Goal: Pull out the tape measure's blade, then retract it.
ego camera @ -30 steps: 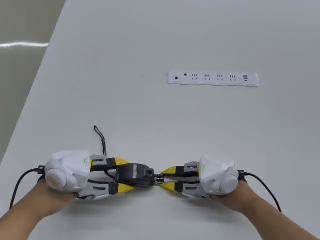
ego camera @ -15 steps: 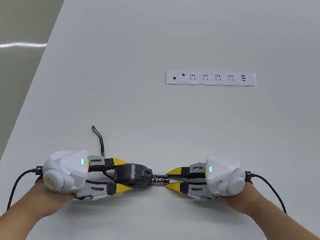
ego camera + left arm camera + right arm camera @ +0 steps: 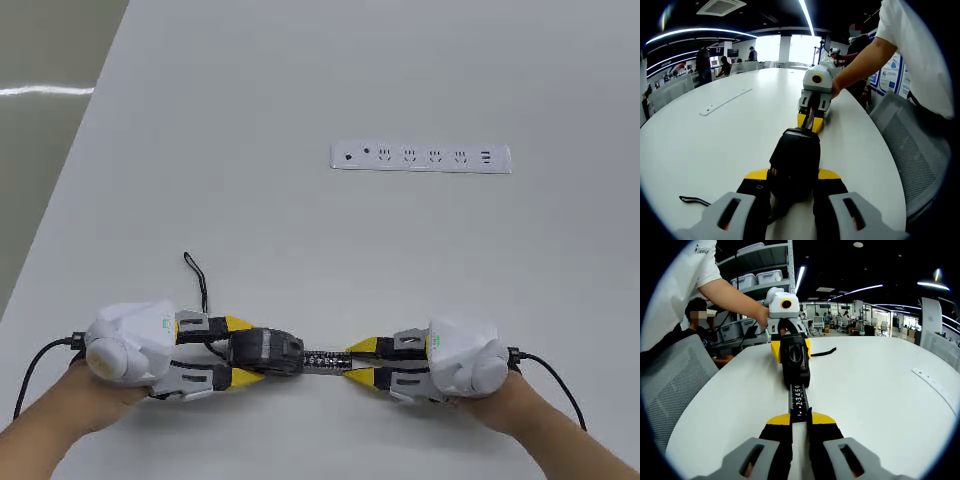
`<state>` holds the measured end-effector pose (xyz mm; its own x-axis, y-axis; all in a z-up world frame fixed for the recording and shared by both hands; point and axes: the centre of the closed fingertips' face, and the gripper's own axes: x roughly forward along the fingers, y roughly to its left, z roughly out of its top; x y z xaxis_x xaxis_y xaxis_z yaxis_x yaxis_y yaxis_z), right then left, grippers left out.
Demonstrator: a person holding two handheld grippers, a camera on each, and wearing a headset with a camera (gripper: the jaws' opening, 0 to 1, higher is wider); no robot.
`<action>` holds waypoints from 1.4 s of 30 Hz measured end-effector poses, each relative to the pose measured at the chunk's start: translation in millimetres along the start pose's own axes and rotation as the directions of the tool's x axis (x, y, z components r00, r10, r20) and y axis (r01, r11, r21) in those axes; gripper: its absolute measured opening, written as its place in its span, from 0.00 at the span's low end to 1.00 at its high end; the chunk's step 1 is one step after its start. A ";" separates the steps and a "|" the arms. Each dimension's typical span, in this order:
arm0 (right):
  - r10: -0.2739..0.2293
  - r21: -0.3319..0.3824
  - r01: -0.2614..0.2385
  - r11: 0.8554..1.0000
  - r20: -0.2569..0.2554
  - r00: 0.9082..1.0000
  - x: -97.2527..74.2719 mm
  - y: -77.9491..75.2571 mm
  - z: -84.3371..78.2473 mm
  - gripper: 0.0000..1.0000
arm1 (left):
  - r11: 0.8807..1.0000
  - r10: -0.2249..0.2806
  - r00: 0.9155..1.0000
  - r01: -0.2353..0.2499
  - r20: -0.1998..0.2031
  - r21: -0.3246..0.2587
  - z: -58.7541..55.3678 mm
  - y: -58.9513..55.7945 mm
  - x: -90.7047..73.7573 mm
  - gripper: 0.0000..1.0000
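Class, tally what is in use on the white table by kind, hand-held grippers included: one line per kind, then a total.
Tape measure: 1
Power strip: 1
Grippers: 2 (left gripper, right gripper)
Total: 4

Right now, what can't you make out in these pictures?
- Black numbered blade: its end hook is hidden between the right gripper's yellow-tipped jaws, right gripper view.
- Black plastic tape measure case: hides most of the blade, left gripper view.
- White power strip: markings too small, head view.
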<state>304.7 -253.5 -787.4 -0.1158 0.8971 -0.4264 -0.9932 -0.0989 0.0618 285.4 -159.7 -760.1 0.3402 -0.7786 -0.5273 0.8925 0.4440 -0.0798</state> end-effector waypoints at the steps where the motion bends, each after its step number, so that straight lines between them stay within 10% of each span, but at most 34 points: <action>1: -0.001 -0.003 0.001 1.000 -0.002 1.000 -0.1 -0.6 -0.2 0.09 | 1.000 0.000 1.000 0.000 0.000 0.000 0.0 0.0 0.0 0.28; 42: -0.027 0.019 0.028 0.999 -0.009 1.000 -45.7 4.3 -20.4 0.08 | 1.000 0.003 1.000 -0.003 -0.003 -0.007 0.5 -0.8 0.4 0.28</action>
<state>305.5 -303.7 -786.0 -0.0887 0.8955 -0.4362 -0.9956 -0.0661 0.0668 284.9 -160.7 -759.8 0.3417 -0.7759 -0.5303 0.8894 0.4493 -0.0844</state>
